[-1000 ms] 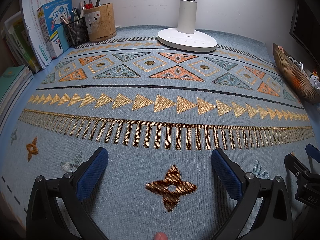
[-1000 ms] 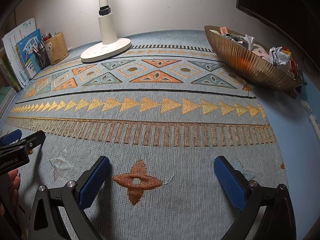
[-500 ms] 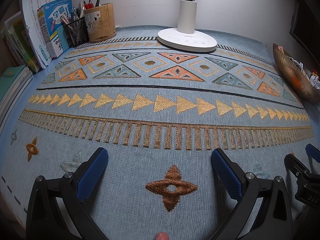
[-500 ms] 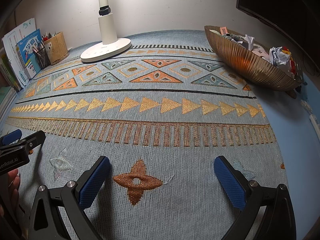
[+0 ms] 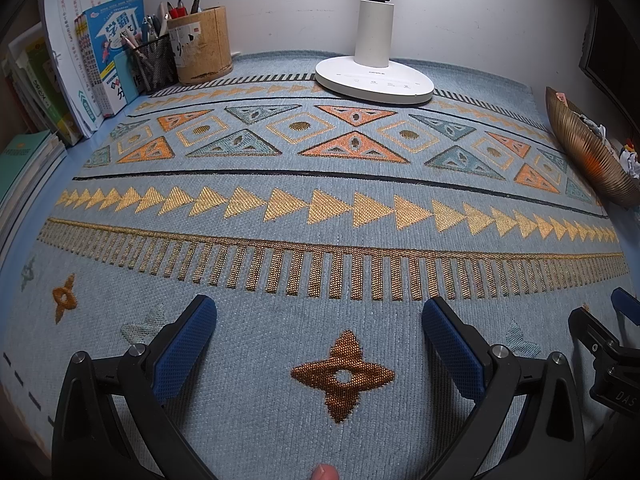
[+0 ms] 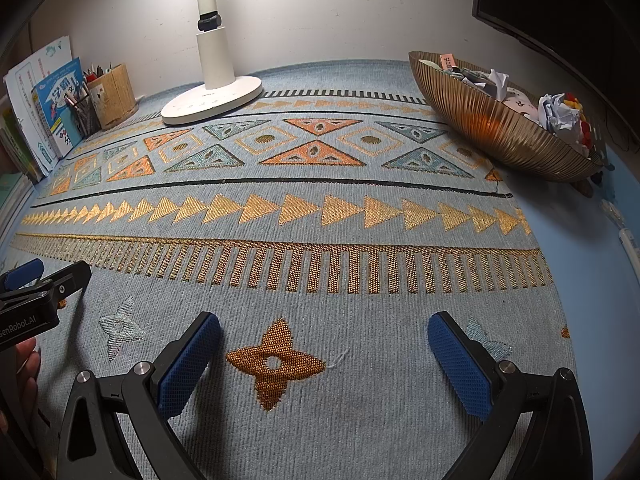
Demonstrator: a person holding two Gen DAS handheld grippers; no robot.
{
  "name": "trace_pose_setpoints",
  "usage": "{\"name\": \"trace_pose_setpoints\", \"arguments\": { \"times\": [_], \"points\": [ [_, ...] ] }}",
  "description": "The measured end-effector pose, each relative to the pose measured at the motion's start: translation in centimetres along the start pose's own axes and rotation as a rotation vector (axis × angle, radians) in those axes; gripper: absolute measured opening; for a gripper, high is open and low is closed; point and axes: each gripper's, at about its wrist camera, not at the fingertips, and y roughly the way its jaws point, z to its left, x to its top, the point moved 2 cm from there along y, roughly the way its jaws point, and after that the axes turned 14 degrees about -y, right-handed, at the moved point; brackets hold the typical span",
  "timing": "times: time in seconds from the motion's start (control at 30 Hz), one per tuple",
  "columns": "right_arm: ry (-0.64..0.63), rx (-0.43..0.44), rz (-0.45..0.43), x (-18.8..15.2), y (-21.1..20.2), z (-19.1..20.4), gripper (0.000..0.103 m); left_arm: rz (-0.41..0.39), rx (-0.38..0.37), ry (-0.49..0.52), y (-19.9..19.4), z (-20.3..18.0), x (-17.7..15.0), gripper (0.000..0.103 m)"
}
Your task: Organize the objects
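Note:
My left gripper (image 5: 320,312) is open and empty, low over the near part of the patterned blue mat (image 5: 320,184). My right gripper (image 6: 324,328) is open and empty too, beside it to the right over the same mat (image 6: 320,288). A ribbed gold bowl (image 6: 492,132) at the right holds crumpled paper and small items; it also shows in the left wrist view (image 5: 588,156). A cork pen cup (image 5: 200,46) and a black mesh pen holder (image 5: 154,64) with pens stand at the back left.
A white desk lamp (image 5: 374,74) stands at the back centre. Books and booklets (image 5: 80,68) lean at the back left, with more stacked along the left edge. A dark monitor (image 6: 560,4) hangs at the right. A white cable (image 6: 624,232) lies on the blue desk.

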Motion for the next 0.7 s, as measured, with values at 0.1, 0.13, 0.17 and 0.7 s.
{"name": "trace_pose_setpoints", "arguments": {
  "times": [0.1, 0.13, 0.17, 0.7],
  "points": [
    [0.000, 0.000, 0.000, 0.01, -0.01, 0.01, 0.103, 0.000, 0.000, 0.000, 0.00, 0.00, 0.00, 0.103],
    [0.000, 0.000, 0.000, -0.04, 0.01, -0.10, 0.103, 0.000, 0.000, 0.000, 0.00, 0.01, 0.00, 0.103],
    [0.000, 0.000, 0.000, 0.01, -0.02, 0.01, 0.103, 0.000, 0.000, 0.000, 0.00, 0.00, 0.00, 0.103],
    [-0.001, 0.001, 0.000, -0.06, 0.02, -0.10, 0.103, 0.000, 0.001, 0.000, 0.09, -0.02, -0.06, 0.103]
  ]
}}
